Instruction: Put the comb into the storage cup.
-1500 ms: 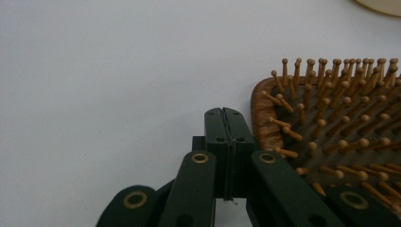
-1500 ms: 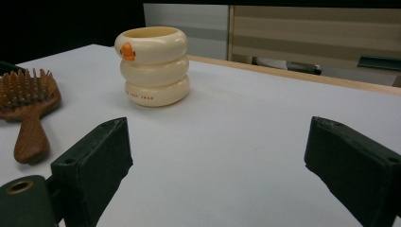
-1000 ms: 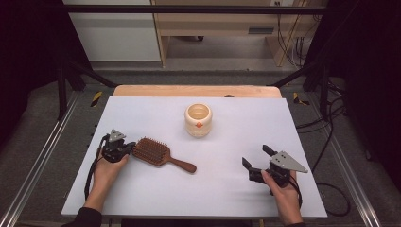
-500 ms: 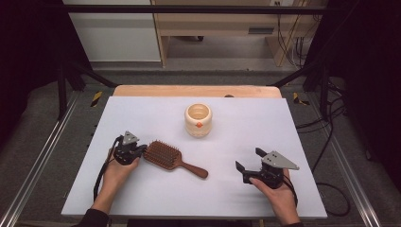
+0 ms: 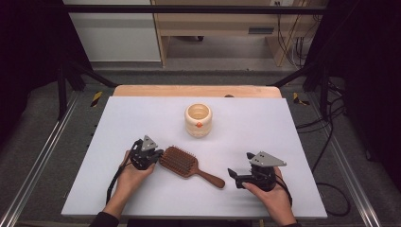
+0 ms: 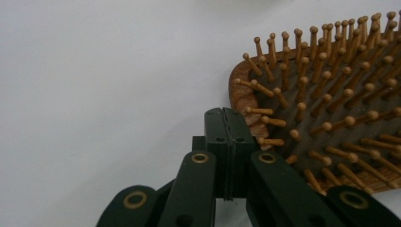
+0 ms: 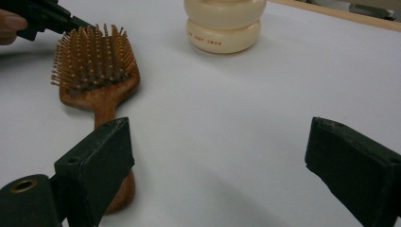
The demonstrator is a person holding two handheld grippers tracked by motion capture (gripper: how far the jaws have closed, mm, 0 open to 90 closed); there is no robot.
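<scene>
Pushing a wooden hairbrush (image 5: 183, 162) across the white table (image 5: 283, 127), I work from above with my left gripper (image 5: 155, 155) pressed against the far end of the brush head, its jaws shut with nothing between them, while my right gripper (image 5: 235, 178) waits just beyond the tip of the handle, jaws spread wide and empty. From overhead the brush lies bristles up near the front middle of the table, handle slanting toward my right hand, with a cream jar (image 5: 198, 119) standing apart behind it. As I judge it, the brush is being slid into reach of the right gripper — the handover itself is not yet done, and the grasp on the handle remains. Seen from the left gripper view, the closed black jaws (image 6: 226, 142) butt against the rounded rim of the brush head (image 6: 331, 109) among its knobbed pins, a contact the overhead camera is too far off to settle. Seen from the right gripper view, the handle (image 7: 111, 142) runs toward the left-hand jaw rather than between the two — the open gap (image 7: 222, 156) frames bare table, with the jar (image 7: 224, 23) behind.
</scene>
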